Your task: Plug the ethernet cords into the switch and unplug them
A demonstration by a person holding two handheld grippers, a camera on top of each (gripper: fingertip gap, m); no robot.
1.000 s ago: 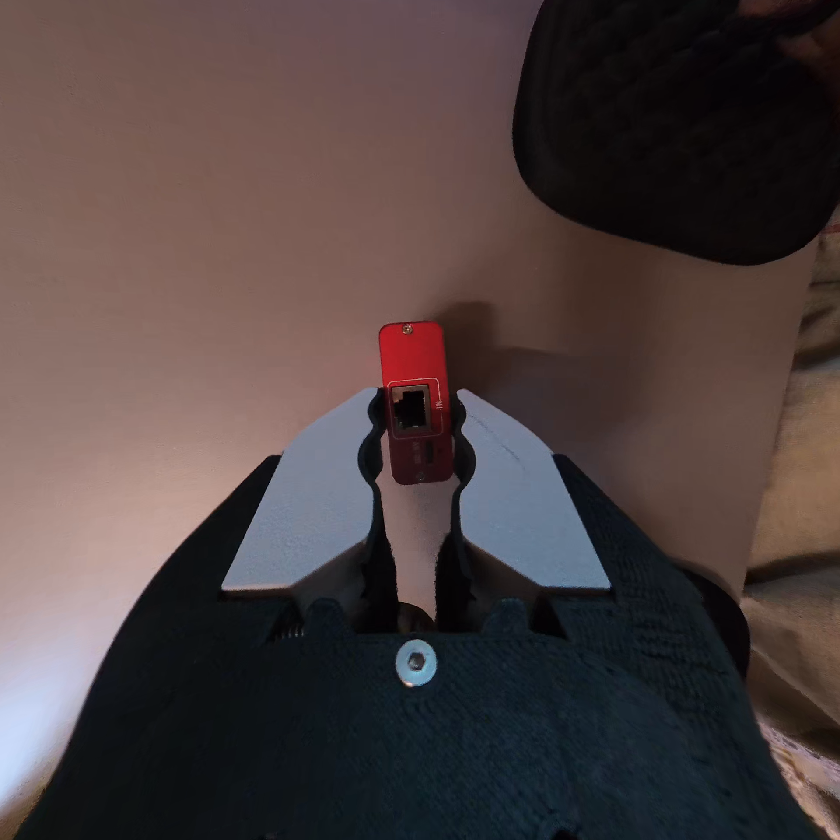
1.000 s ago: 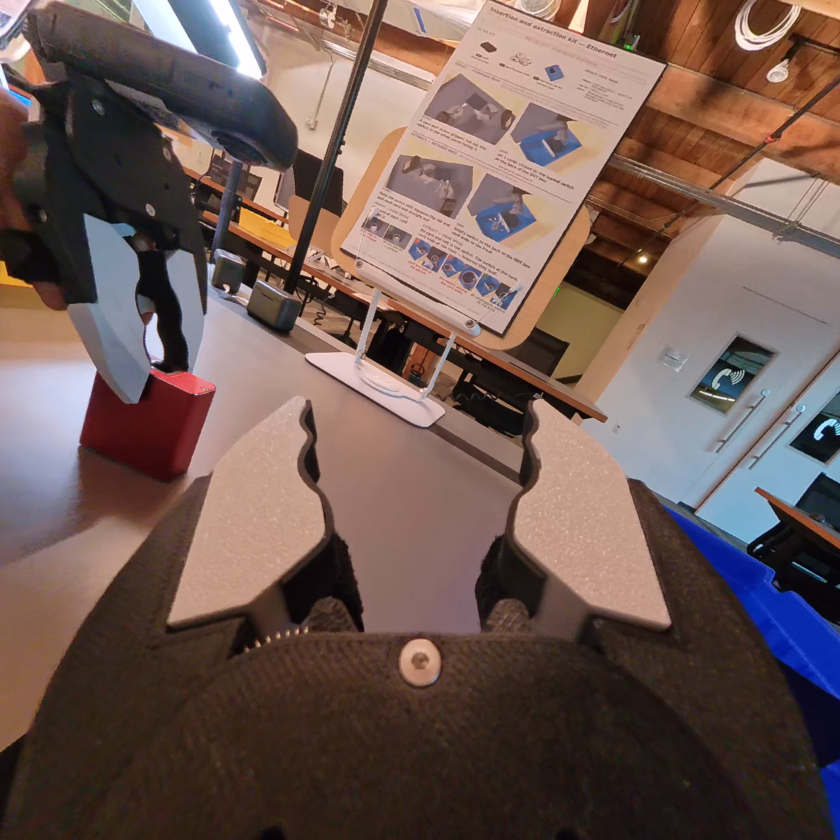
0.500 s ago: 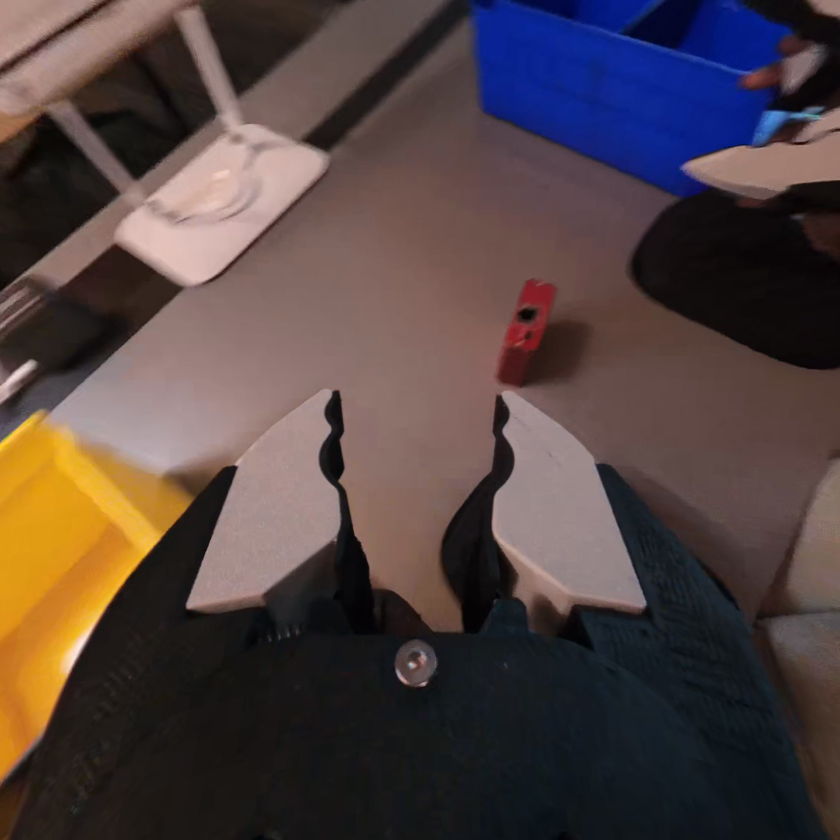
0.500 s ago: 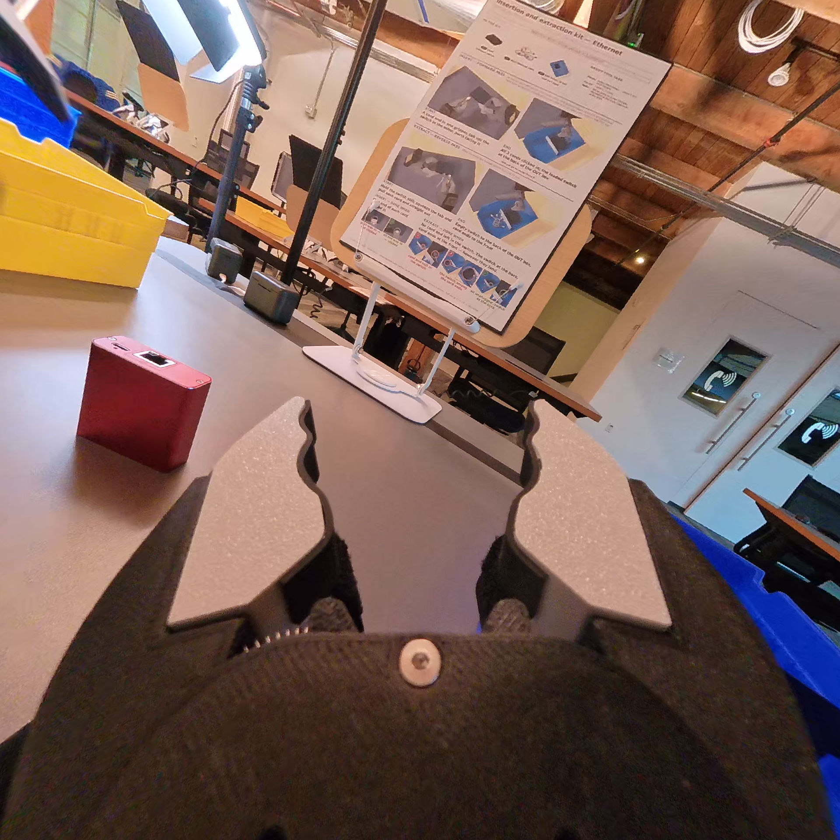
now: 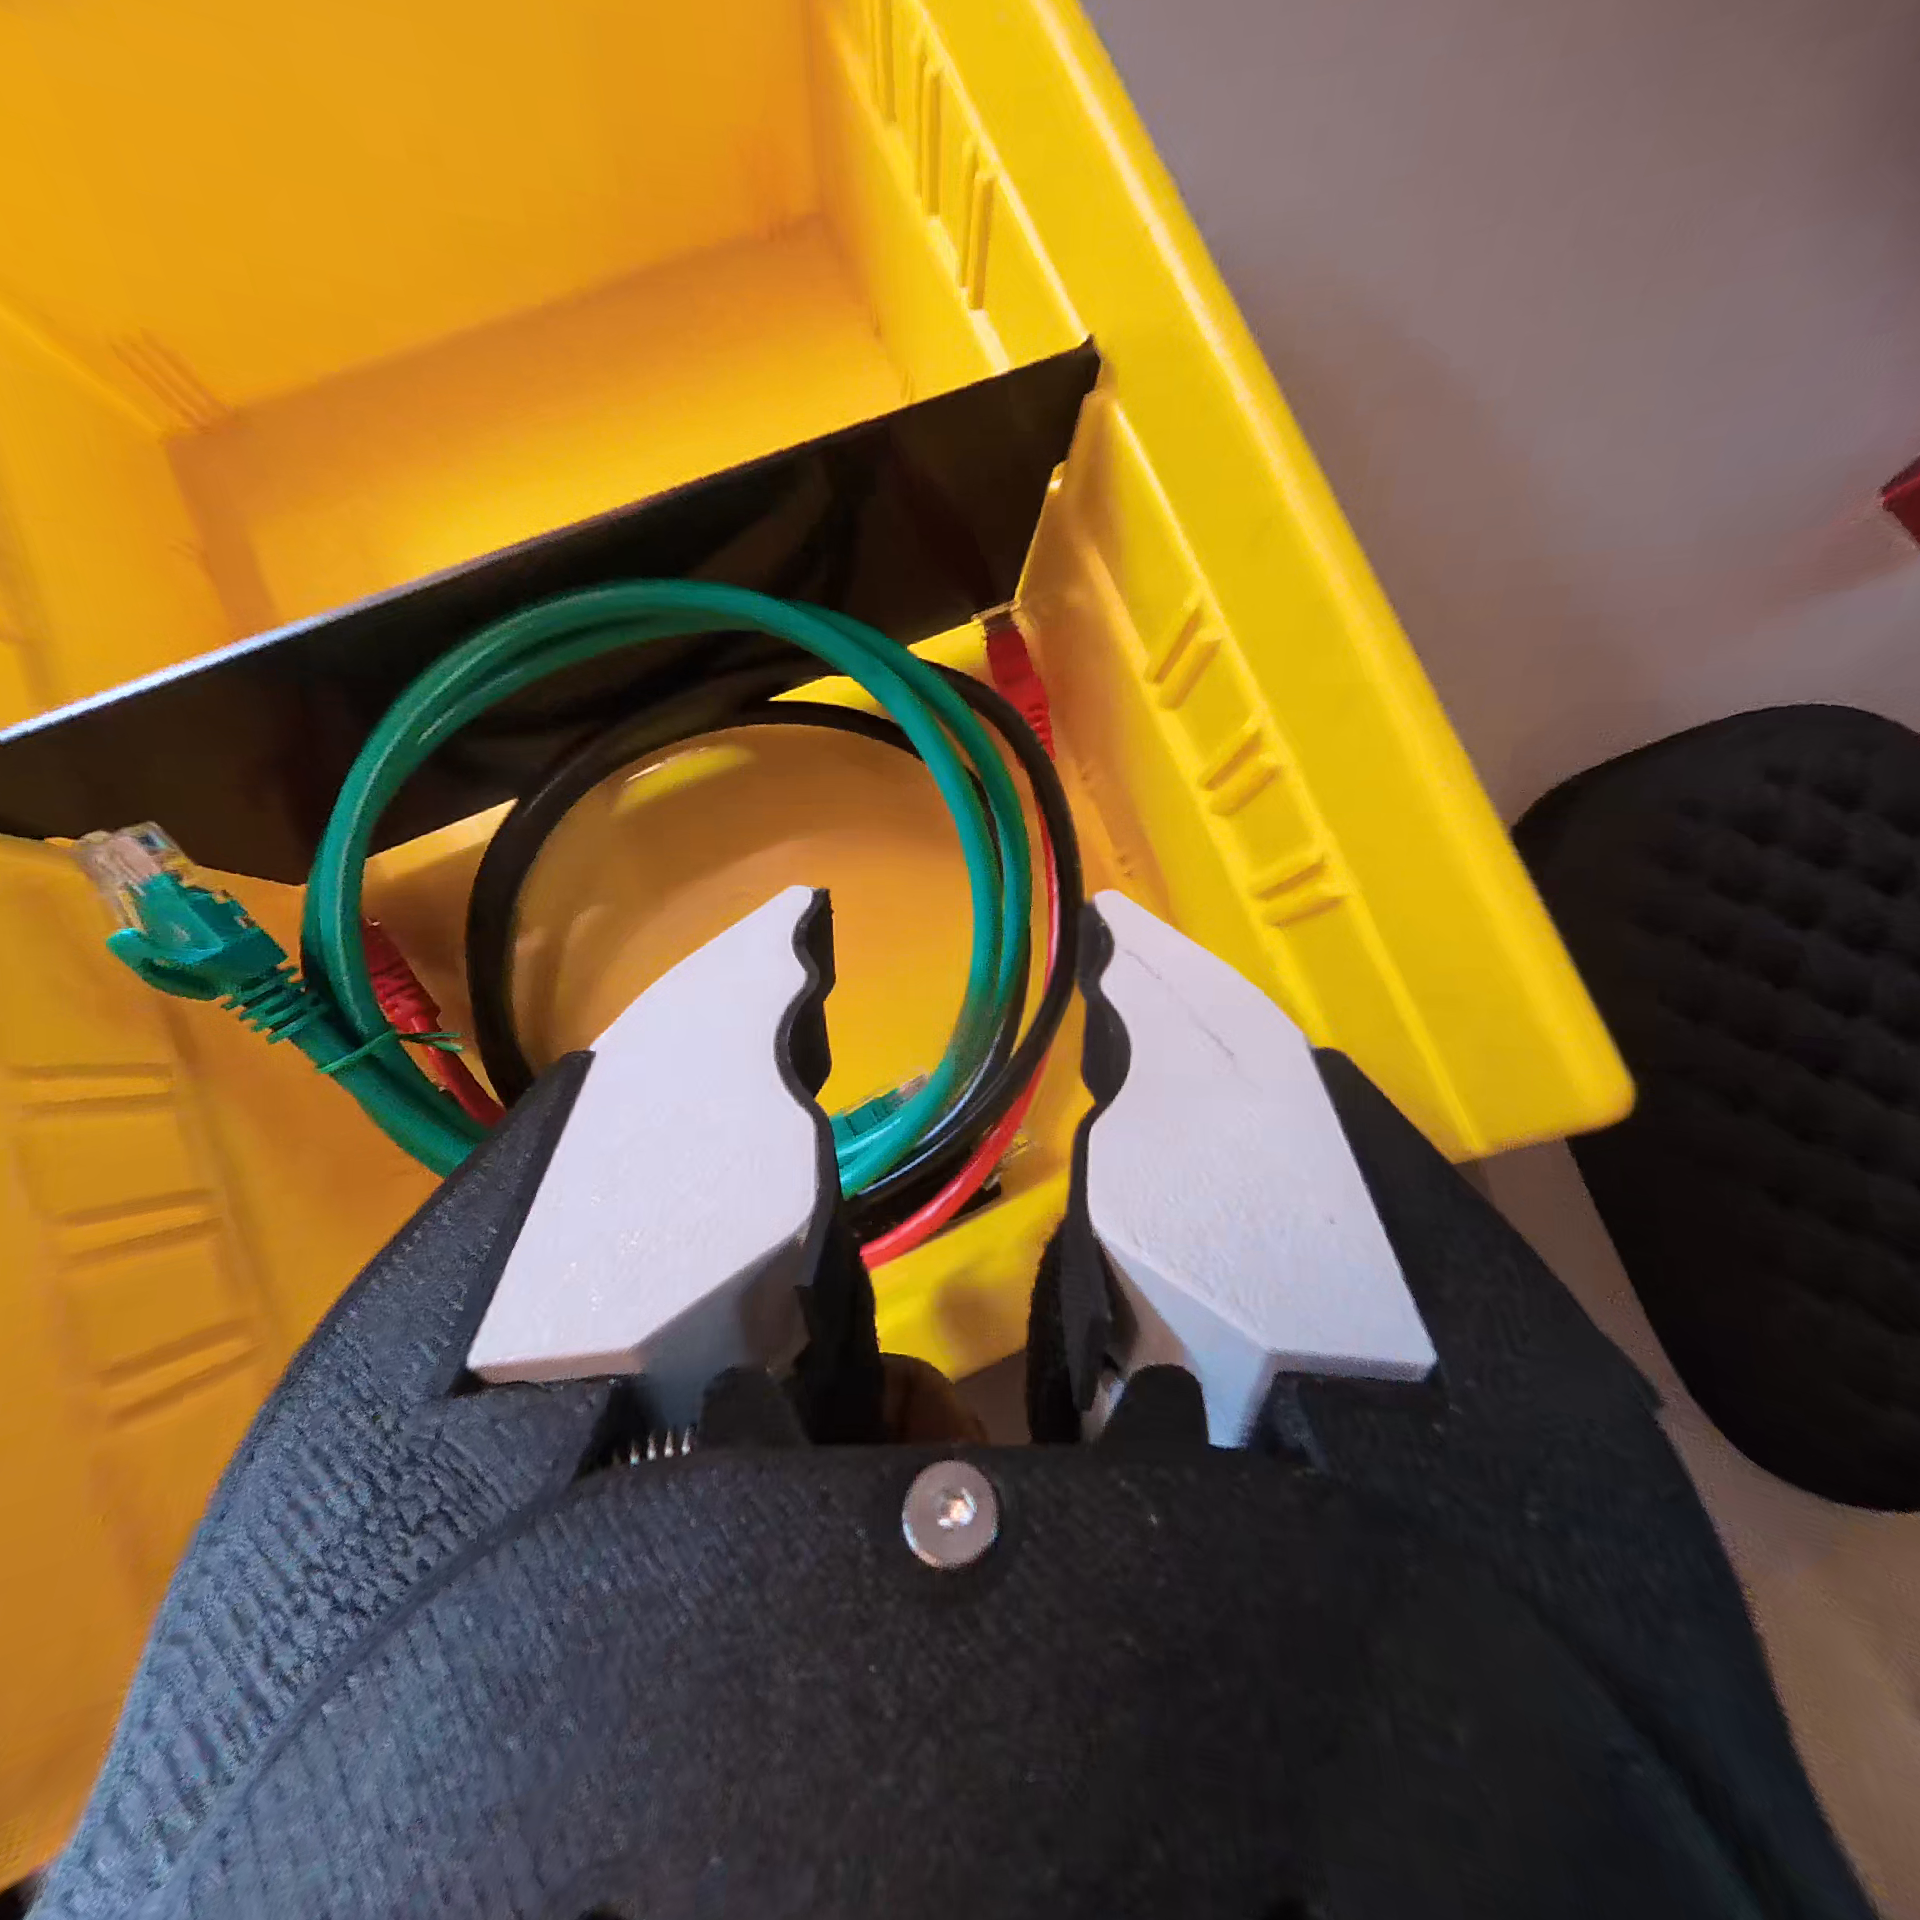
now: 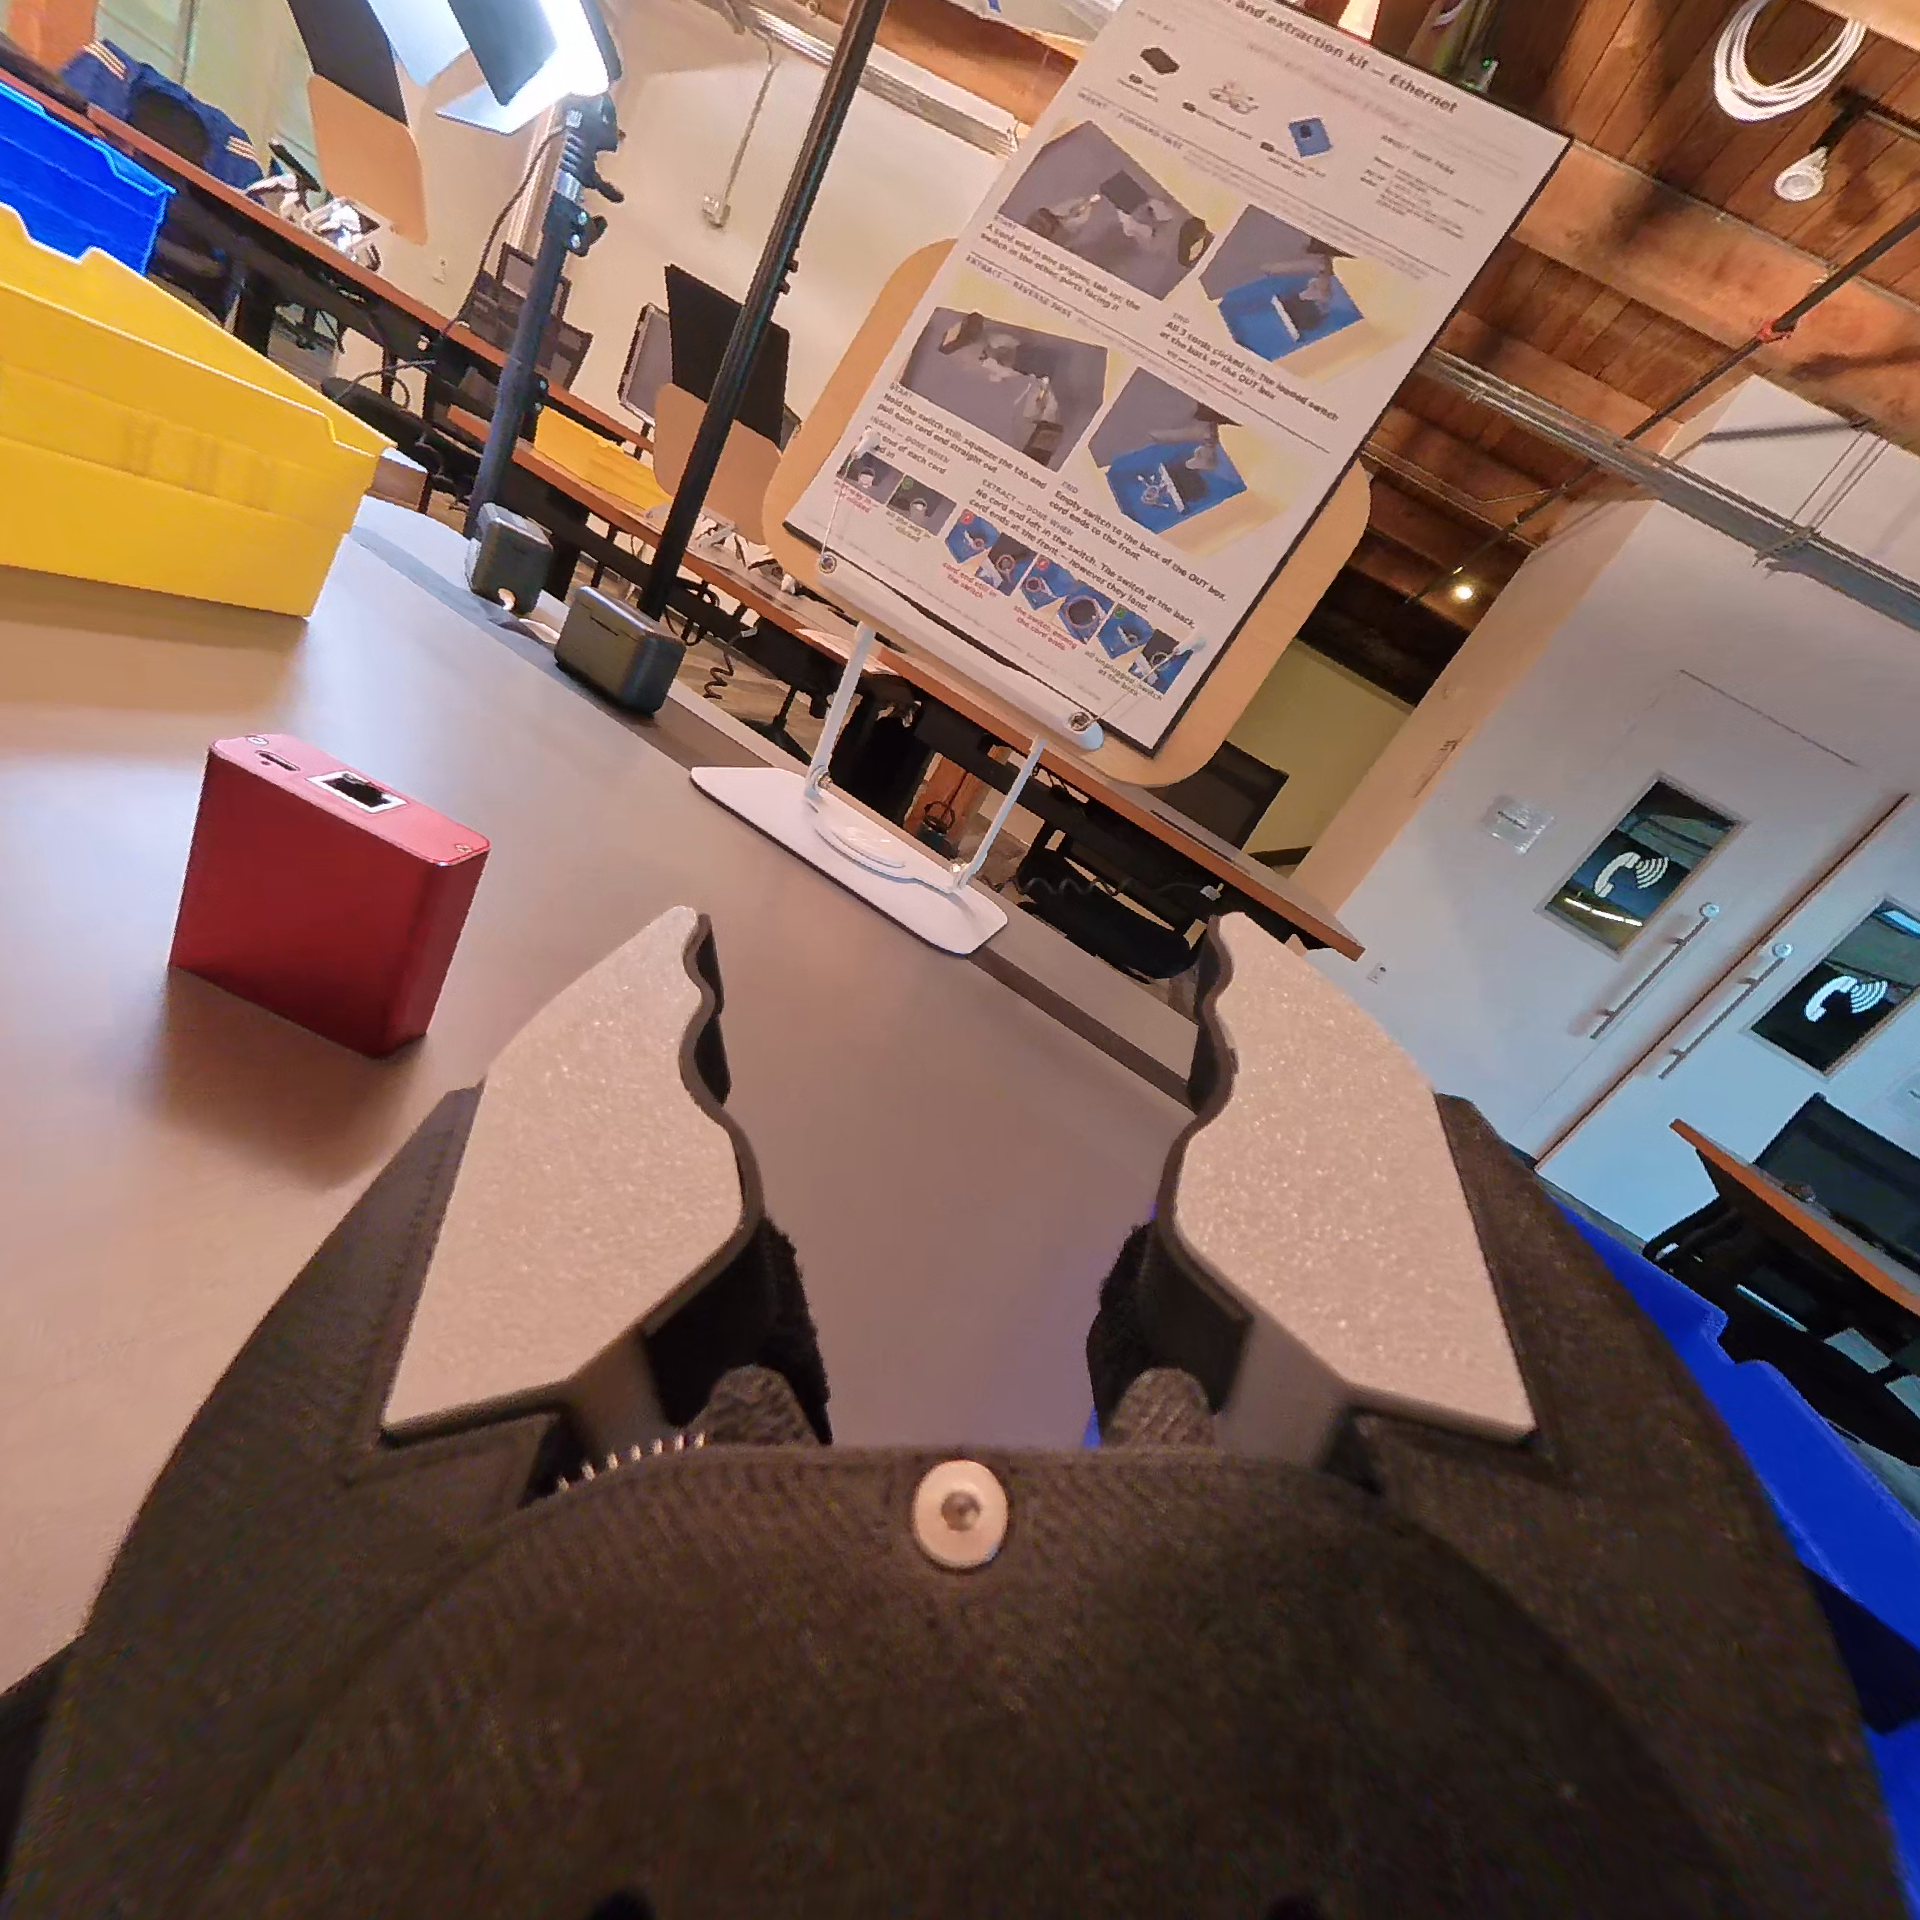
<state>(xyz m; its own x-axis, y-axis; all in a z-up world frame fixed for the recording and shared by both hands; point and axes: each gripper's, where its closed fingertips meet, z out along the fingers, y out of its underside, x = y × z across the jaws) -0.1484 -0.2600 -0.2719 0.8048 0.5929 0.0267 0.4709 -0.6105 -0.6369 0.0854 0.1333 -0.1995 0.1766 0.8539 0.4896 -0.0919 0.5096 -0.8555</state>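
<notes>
Left wrist view: the left gripper (image 5: pixel 956 935), grey fingers spread and empty, hangs over a yellow plastic bin (image 5: pixel 1299 665). Coiled green ethernet cord (image 5: pixel 665 613), black cord (image 5: pixel 488 894) and red cord (image 5: pixel 1023 686) lie in the bin's near compartment, from 9 to 1 o'clock of the fingertips.

Right wrist view: the right gripper (image 6: pixel 956 997) is spread, empty, low over the grey table (image 6: pixel 156 1195). The small red metal switch (image 6: pixel 322 894) stands at 10 o'clock, port upward.
</notes>
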